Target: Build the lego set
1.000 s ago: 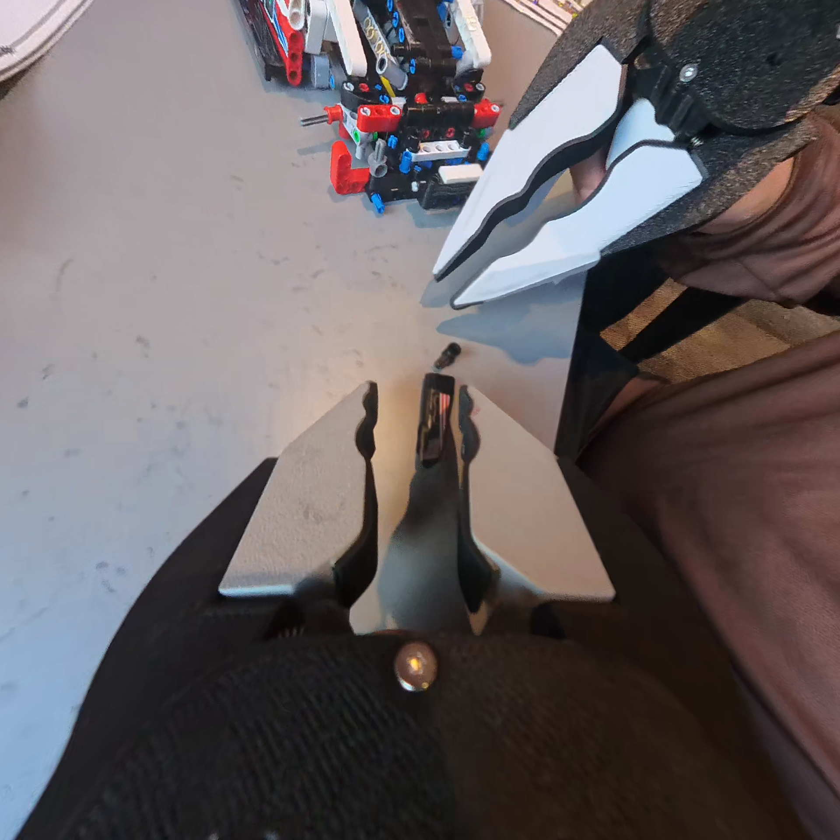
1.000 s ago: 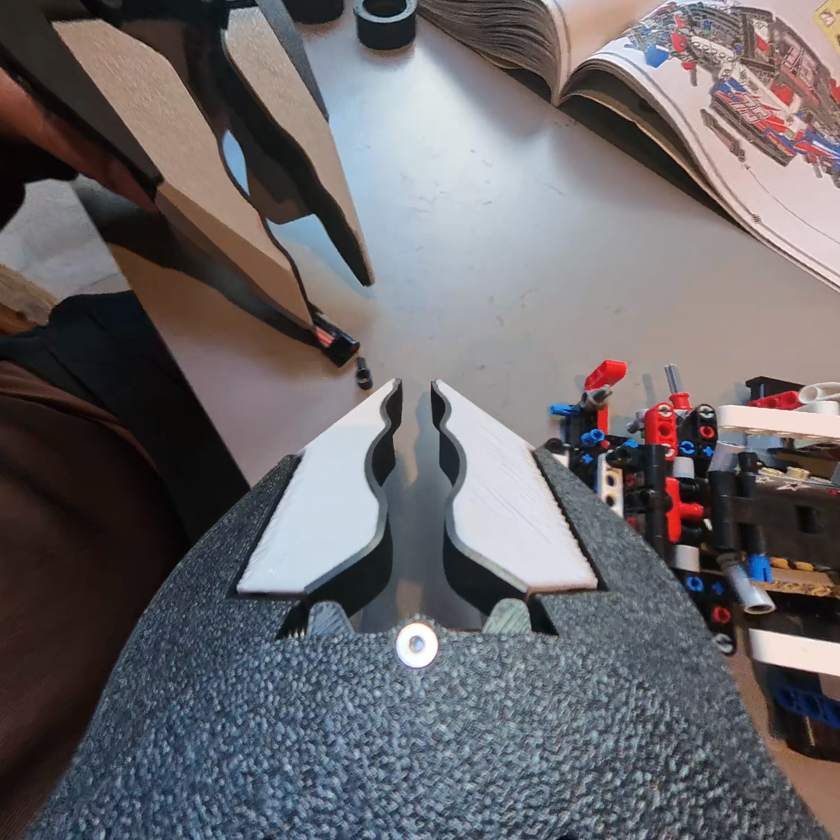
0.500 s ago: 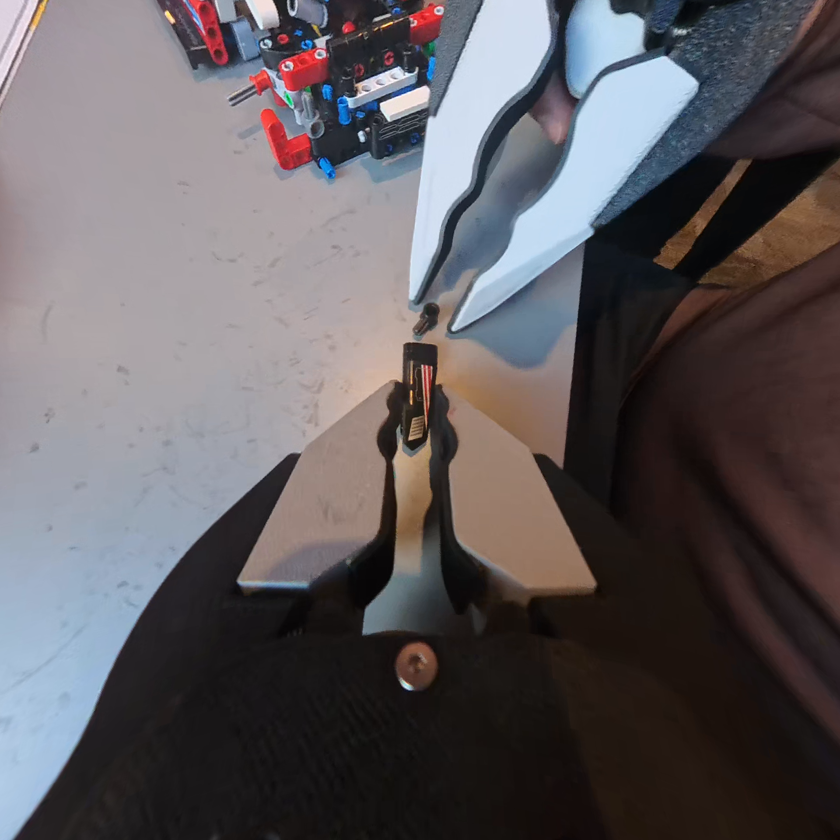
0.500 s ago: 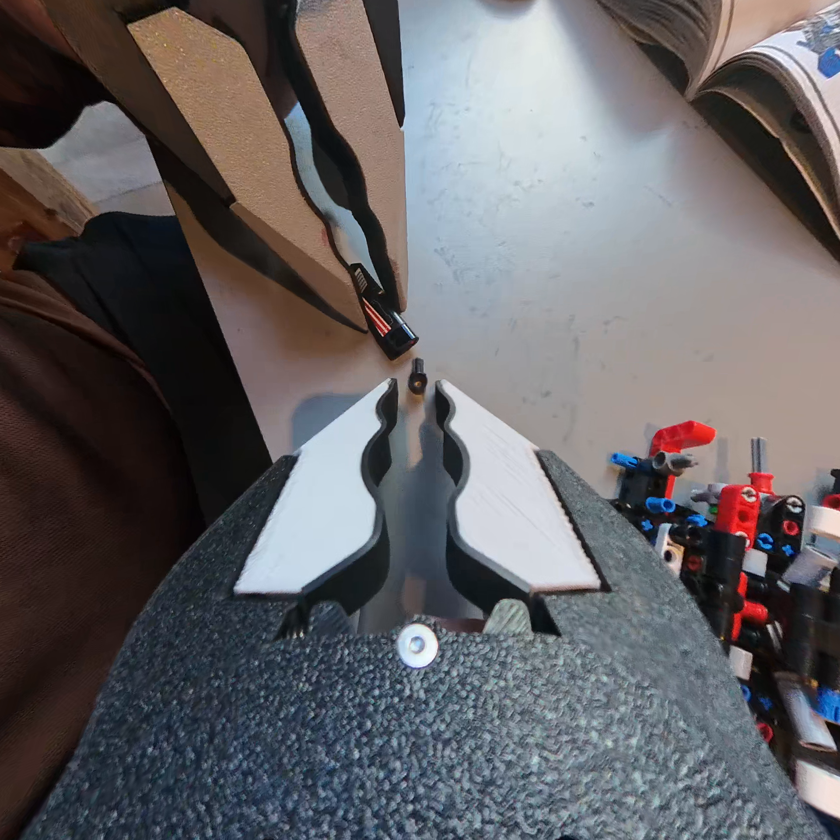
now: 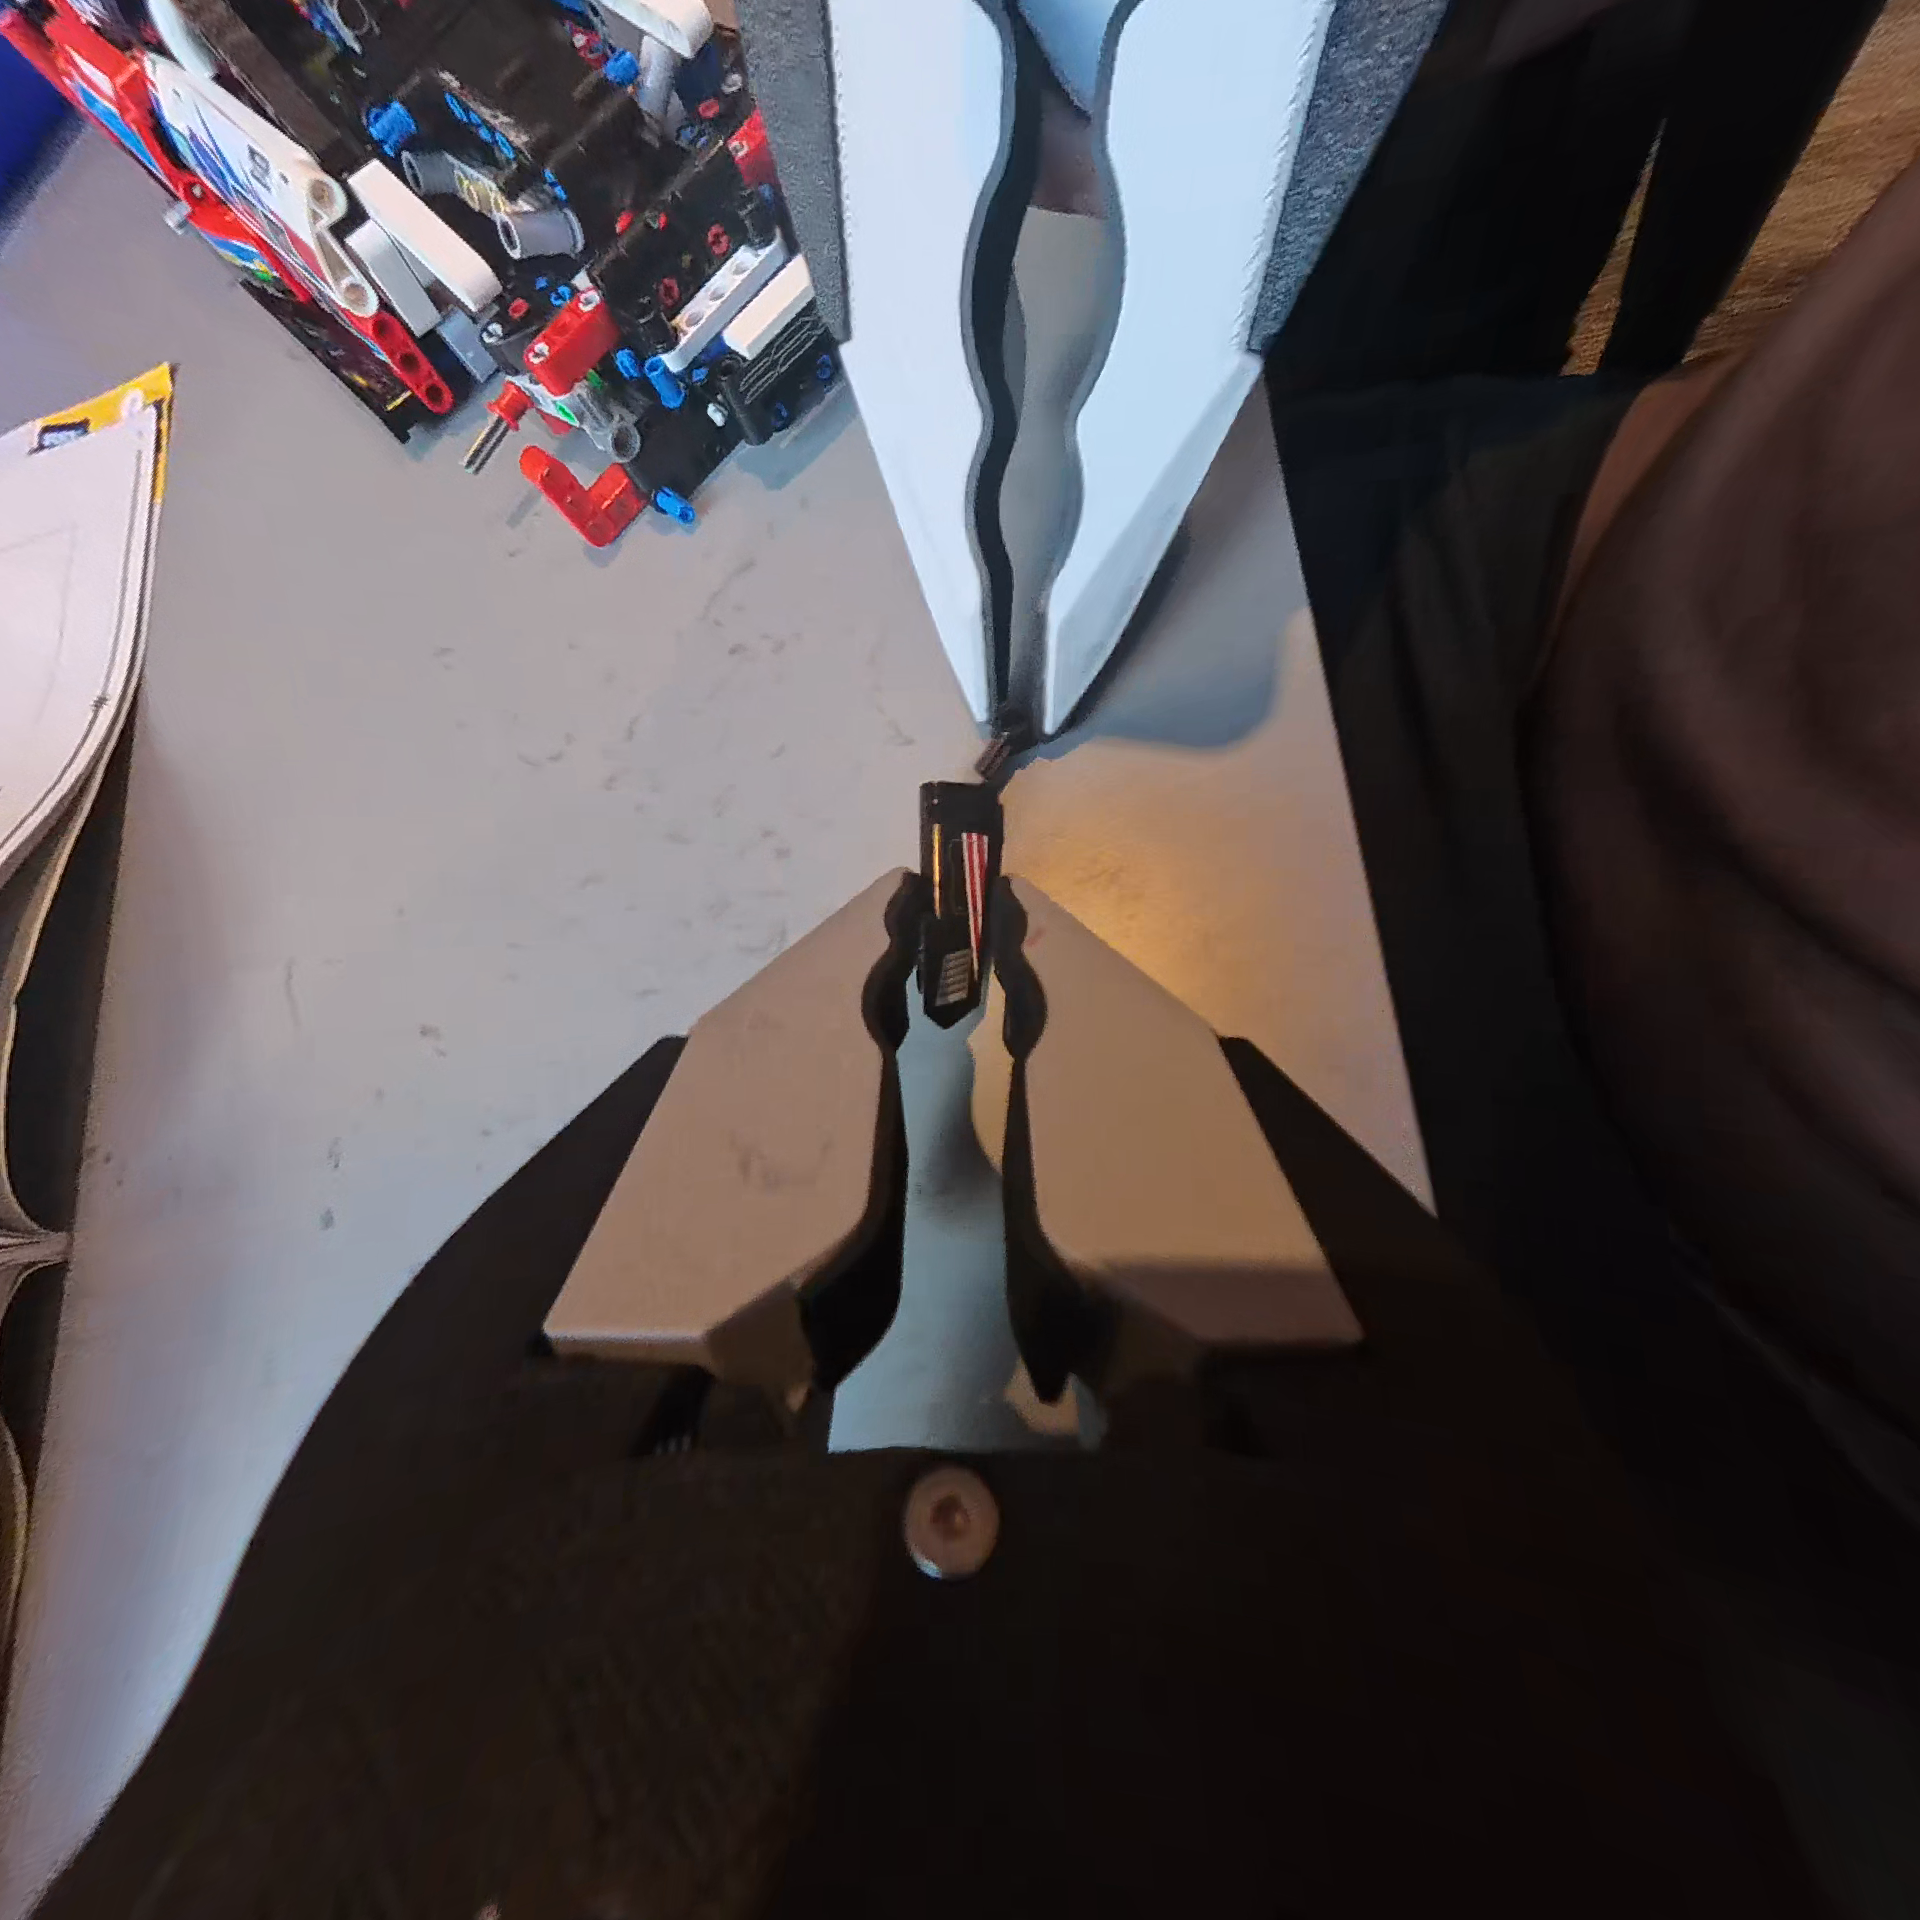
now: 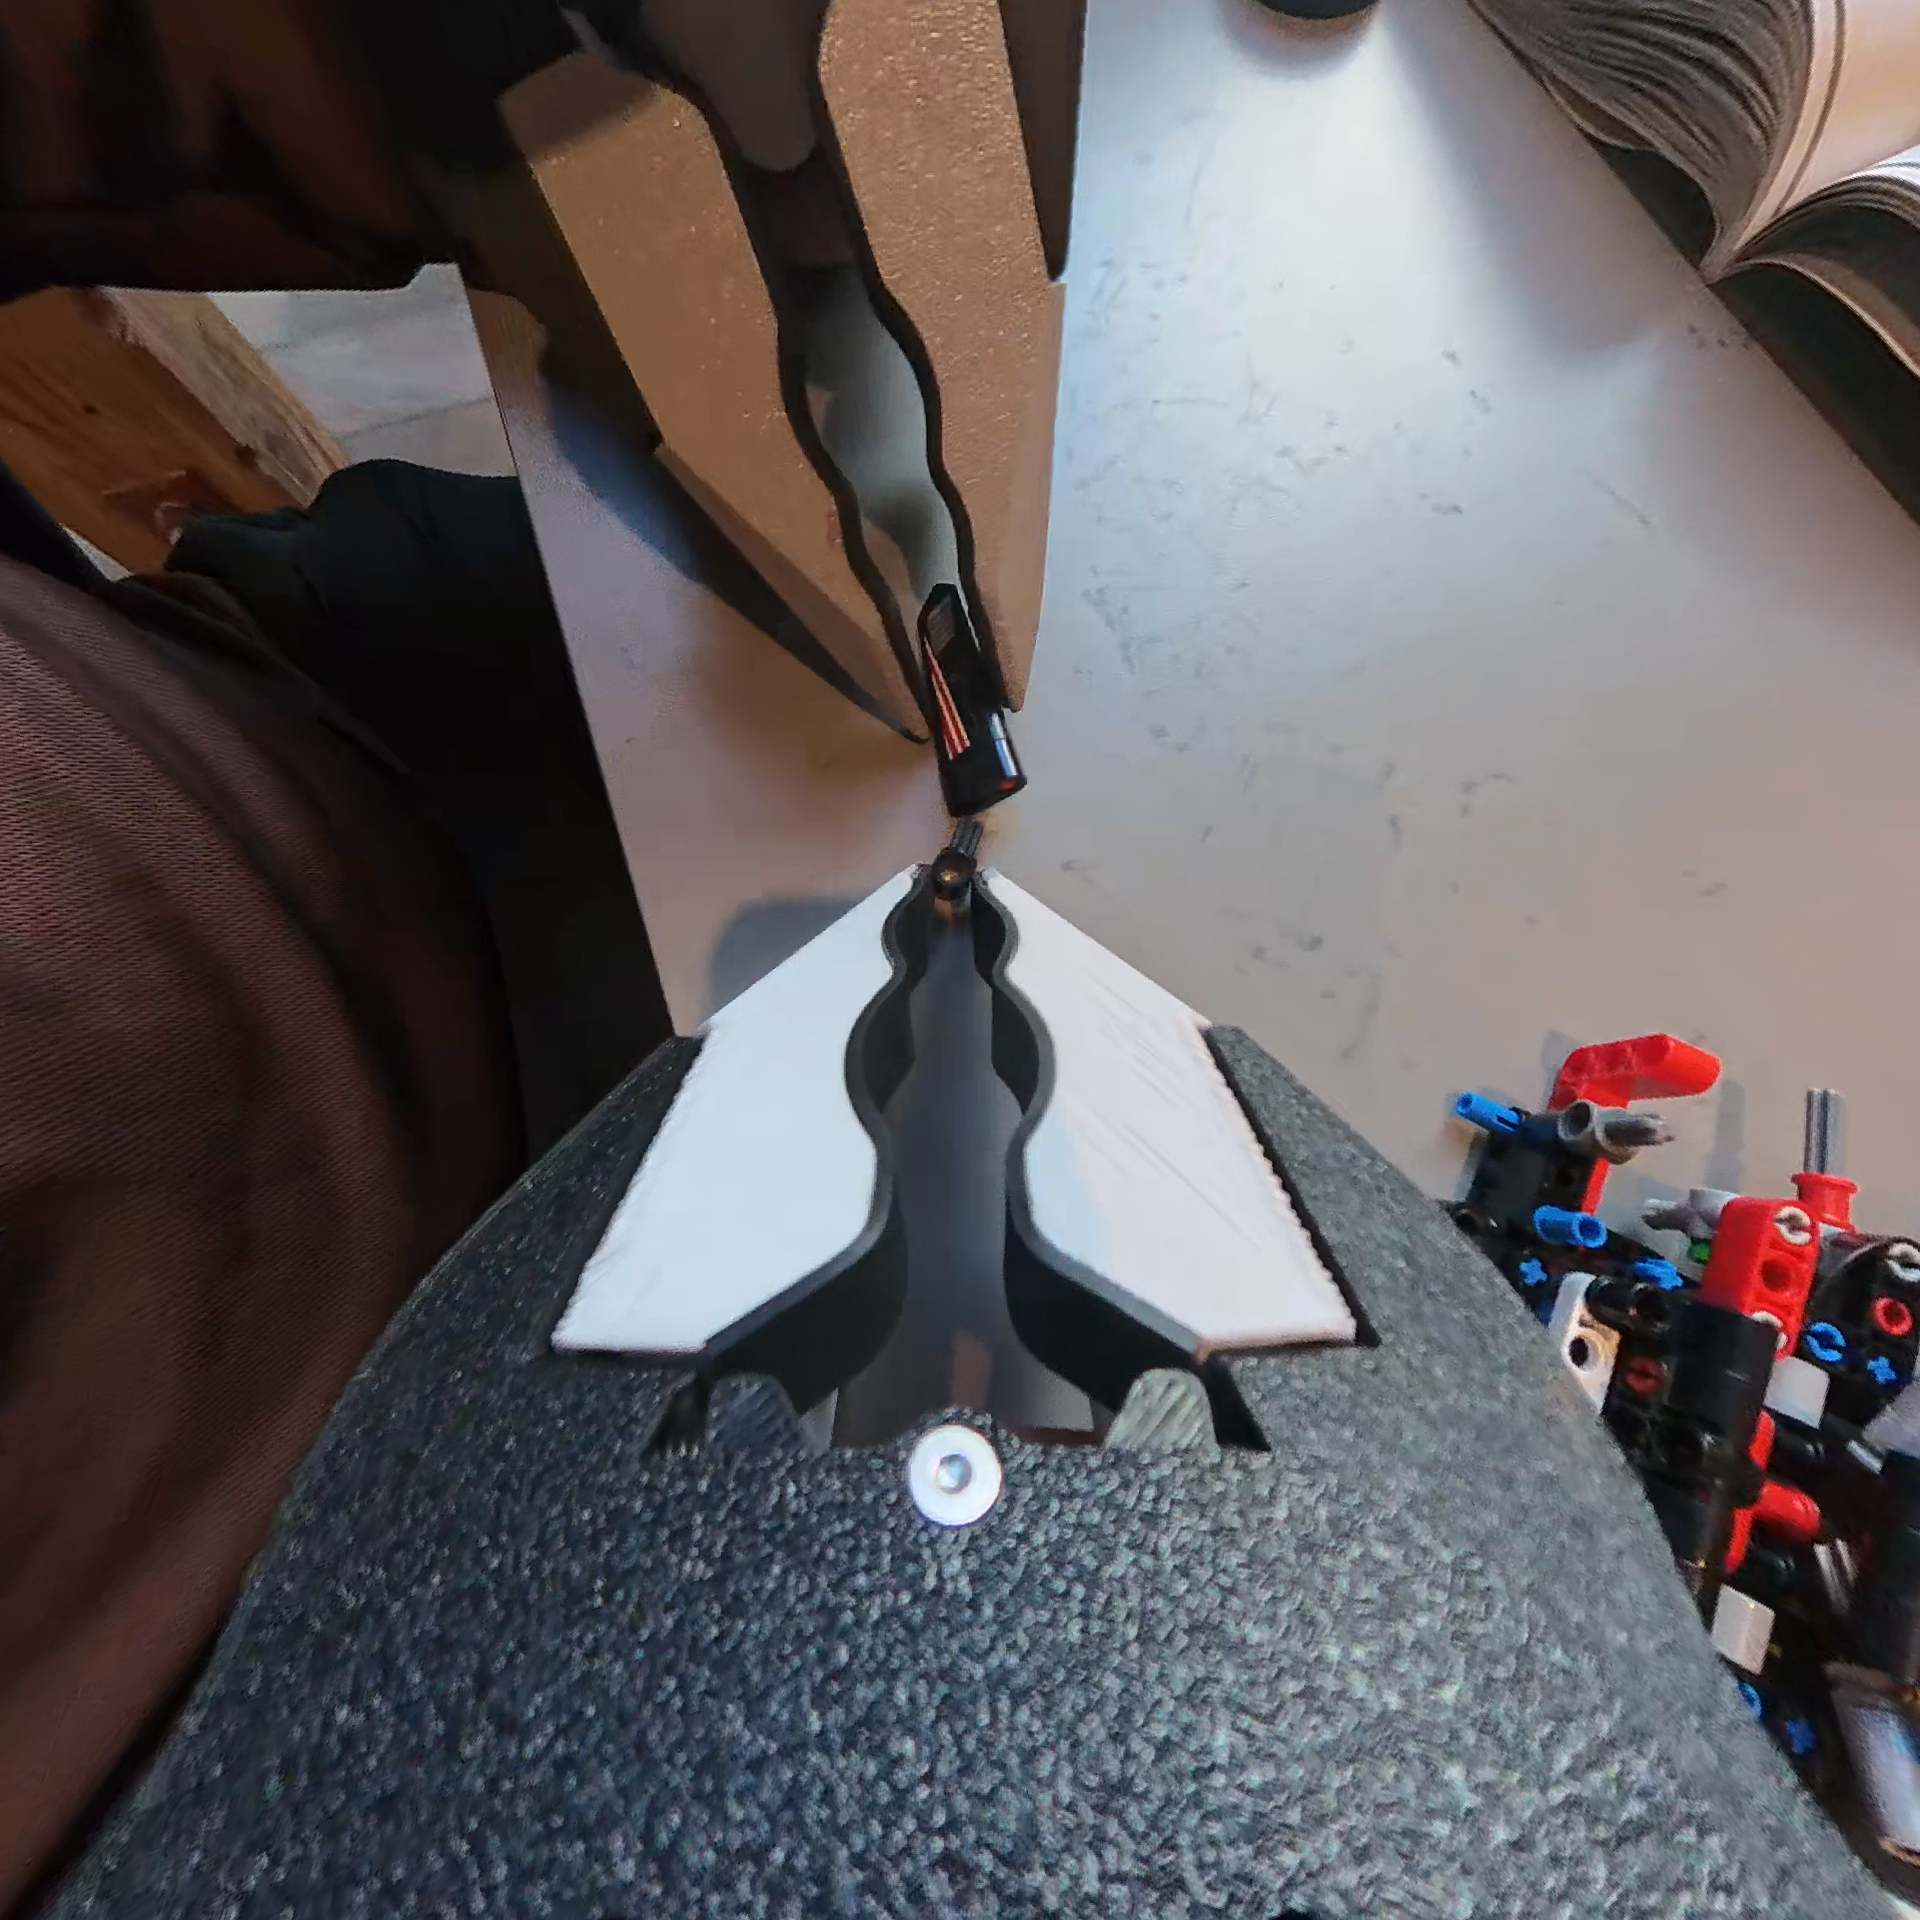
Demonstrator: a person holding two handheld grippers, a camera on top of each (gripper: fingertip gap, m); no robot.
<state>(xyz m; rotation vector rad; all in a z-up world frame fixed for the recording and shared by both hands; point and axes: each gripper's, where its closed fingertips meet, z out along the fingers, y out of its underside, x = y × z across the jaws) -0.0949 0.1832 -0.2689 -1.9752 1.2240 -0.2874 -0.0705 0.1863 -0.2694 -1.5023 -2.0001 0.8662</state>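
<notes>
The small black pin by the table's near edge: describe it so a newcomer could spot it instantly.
On the grey table, near its edge, the two grippers meet tip to tip. The small black pin sits pinched at the right gripper tips, plain and stubby beside the longer black striped piece the left gripper holds.

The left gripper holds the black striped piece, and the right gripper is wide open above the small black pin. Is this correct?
Not quite. The right wrist view shows the right gripper shut on the small black pin, not wide open. The left gripper does hold the black striped piece.
</notes>
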